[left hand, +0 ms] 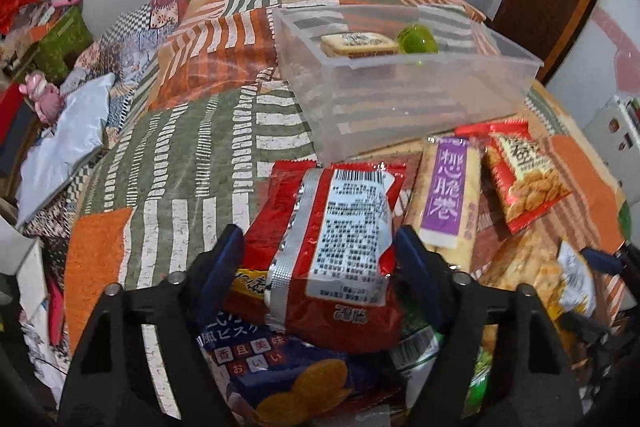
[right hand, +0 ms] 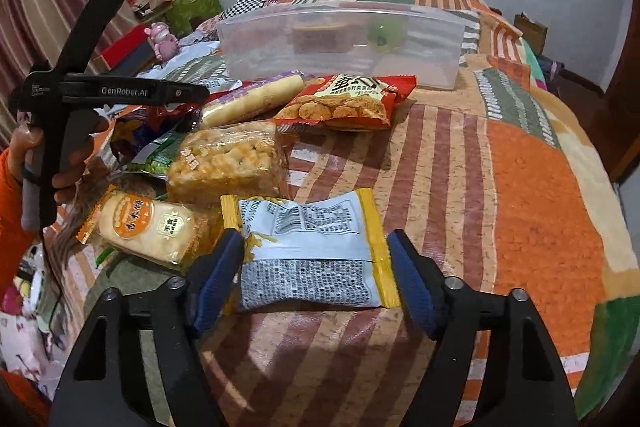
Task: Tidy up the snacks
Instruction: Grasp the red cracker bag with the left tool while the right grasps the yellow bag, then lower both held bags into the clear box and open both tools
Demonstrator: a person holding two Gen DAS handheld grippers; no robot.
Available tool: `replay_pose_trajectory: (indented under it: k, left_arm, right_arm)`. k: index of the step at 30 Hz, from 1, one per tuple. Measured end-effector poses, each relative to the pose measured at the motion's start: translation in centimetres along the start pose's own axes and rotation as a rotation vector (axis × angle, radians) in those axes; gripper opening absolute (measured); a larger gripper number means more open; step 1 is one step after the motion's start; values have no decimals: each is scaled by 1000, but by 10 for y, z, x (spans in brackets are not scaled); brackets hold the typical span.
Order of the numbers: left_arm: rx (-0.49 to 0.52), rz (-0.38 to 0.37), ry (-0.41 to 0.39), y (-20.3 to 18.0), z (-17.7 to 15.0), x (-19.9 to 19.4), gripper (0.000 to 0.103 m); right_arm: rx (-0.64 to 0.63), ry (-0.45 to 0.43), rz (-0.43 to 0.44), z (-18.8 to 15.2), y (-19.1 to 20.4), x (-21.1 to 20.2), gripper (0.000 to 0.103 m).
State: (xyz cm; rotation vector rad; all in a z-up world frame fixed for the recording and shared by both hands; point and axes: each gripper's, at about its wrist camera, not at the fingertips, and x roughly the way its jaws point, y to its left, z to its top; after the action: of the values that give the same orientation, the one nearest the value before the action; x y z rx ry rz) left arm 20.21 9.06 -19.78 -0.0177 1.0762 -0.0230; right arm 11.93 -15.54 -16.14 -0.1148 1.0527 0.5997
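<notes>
Both tools are positioned for pickup over a snack pile on a patchwork bedspread [right hand: 520, 187]. The left gripper [left hand: 320, 247] straddles a red foil packet [left hand: 340, 239] lying label-side up on top of the pile; its fingers stand apart on either side, and the right pad appears to be at the packet's edge, though no firm clamp is evident. The right gripper [right hand: 316, 267] likewise brackets a yellow-edged packet [right hand: 312, 251] lying back-side up at the near edge of the pile, fingers apart and short of contact on the right side. In my judgement each tool is aligned to close across the narrow width of its packet, which suits thin crinkly wrappers. The clear plastic bin [left hand: 400, 83], the evident destination, sits beyond the pile, just behind a purple-labelled wafer roll [left hand: 444, 195] and a red peanut-type snack bag [left hand: 524, 183]. It holds two items only: a wrapped rectangular biscuit [left hand: 358, 45] and a green round item [left hand: 418, 41], side by side toward the far wall. A rice-cracker pack [right hand: 148, 227] and a puffed-rice block [right hand: 228, 163] remain unsorted.
</notes>
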Motion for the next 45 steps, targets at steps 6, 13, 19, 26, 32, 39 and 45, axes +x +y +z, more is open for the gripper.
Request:
replay_pose_trajectory:
  k: [6, 13, 19, 26, 32, 39, 45]
  left_arm:
    - [19, 30, -19, -3, -7, -8, 64]
    - [-1, 5, -67, 1, -19, -33, 59]
    - [-51, -44, -101, 6, -19, -51, 47]
    - [-57, -71, -93, 5, -16, -50, 45]
    - [-14, -48, -68, 2, -14, -47, 71]
    - [-53, -73, -9, 14, -3, -26, 84]
    - [-69, -85, 53, 14, 0, 0, 84]
  right_arm:
    - [10, -23, -5, 3, -4, -4, 52]
    - [34, -48, -11, 13, -15, -13, 49]
    - [34, -114, -28, 31, -19, -26, 49]
    - [40, -183, -44, 54, -24, -36, 49]
    - [54, -217, -46, 67, -31, -40, 49]
    - [70, -217, -42, 70, -36, -37, 49]
    - [80, -211, -41, 71, -41, -34, 49]
